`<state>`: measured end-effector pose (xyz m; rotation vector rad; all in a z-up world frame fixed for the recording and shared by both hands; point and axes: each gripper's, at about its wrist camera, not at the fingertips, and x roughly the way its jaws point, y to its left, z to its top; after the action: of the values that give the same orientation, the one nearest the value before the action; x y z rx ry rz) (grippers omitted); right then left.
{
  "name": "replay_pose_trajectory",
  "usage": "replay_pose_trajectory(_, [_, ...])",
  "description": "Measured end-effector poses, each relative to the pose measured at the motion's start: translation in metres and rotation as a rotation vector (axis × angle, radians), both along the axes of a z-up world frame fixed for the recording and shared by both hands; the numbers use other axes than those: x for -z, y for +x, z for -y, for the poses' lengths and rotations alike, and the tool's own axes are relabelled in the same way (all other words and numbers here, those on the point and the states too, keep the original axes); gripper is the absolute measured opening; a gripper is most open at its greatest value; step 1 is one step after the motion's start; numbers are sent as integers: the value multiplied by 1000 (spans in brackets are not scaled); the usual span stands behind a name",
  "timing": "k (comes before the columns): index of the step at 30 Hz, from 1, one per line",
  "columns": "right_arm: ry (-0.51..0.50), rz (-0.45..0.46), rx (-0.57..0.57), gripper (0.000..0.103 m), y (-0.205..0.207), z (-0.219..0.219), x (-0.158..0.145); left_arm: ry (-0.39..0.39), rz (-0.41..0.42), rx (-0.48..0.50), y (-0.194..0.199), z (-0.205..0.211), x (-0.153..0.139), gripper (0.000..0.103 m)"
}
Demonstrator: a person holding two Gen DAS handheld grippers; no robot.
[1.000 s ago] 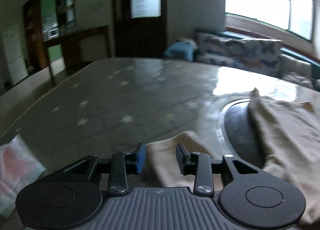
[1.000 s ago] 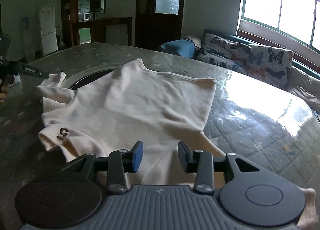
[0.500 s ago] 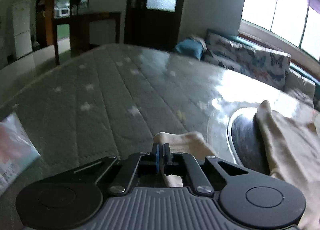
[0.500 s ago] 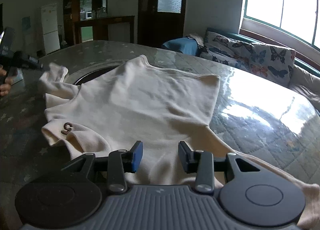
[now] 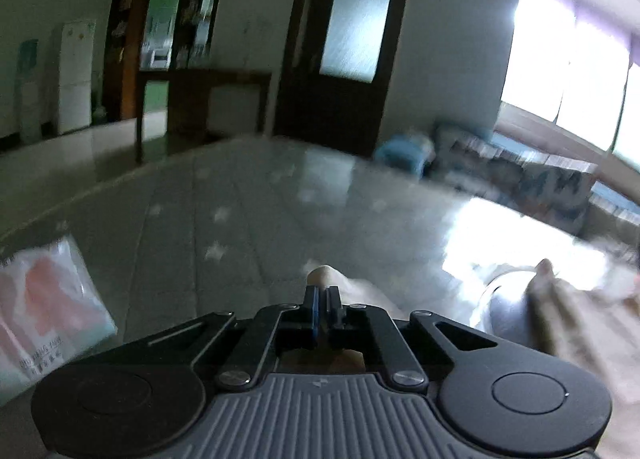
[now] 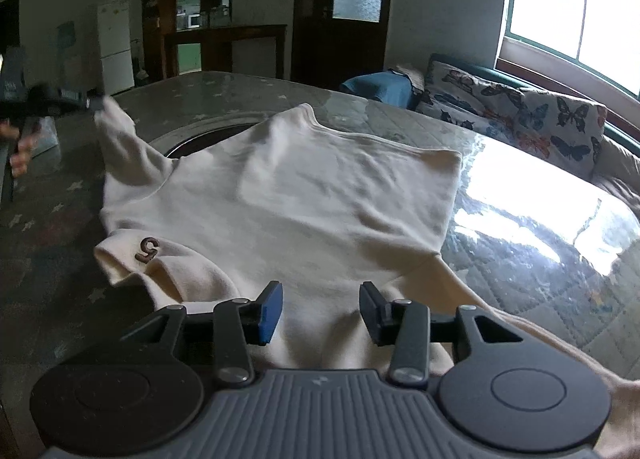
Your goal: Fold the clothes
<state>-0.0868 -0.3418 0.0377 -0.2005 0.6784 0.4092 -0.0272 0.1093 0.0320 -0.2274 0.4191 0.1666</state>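
Note:
A cream sweatshirt [image 6: 320, 195] lies spread on the quilted table, a brown "S" mark [image 6: 147, 249] on its folded near-left part. My left gripper [image 5: 322, 293] is shut on the sweatshirt's sleeve cuff [image 5: 320, 275] and holds it above the table; it also shows in the right wrist view [image 6: 94, 103], lifting the sleeve [image 6: 120, 135] at the left. More of the sweatshirt [image 5: 576, 323] shows at the right of the left wrist view. My right gripper [image 6: 320, 309] is open, hovering over the garment's near edge, holding nothing.
A round dark inset [image 6: 208, 139] sits in the table under the sweatshirt. A plastic packet [image 5: 44, 303] lies on the table at the left. A sofa with butterfly cushions [image 6: 520, 119] stands behind the table's far edge. Bare quilted table [image 5: 240, 211] stretches ahead.
My left gripper closed on the sleeve cuff and has lifted it up and away from the table. The right gripper stayed open, nearly still over the near edge.

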Motion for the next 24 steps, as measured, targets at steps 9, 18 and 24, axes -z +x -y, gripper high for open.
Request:
replay_pose_trajectory(9, [-1,-5,-28,44,2,-4,-1,143,-216,21,17,-3,15,14])
replay_pose_trajectory(18, [10,-10,-35,45,4,-7,-2,233,-225,112,56,14,11,29])
replay_pose_trajectory(24, [6,-16,-34,45,4,-7,-1,267,-294,229,85,23,27,30])
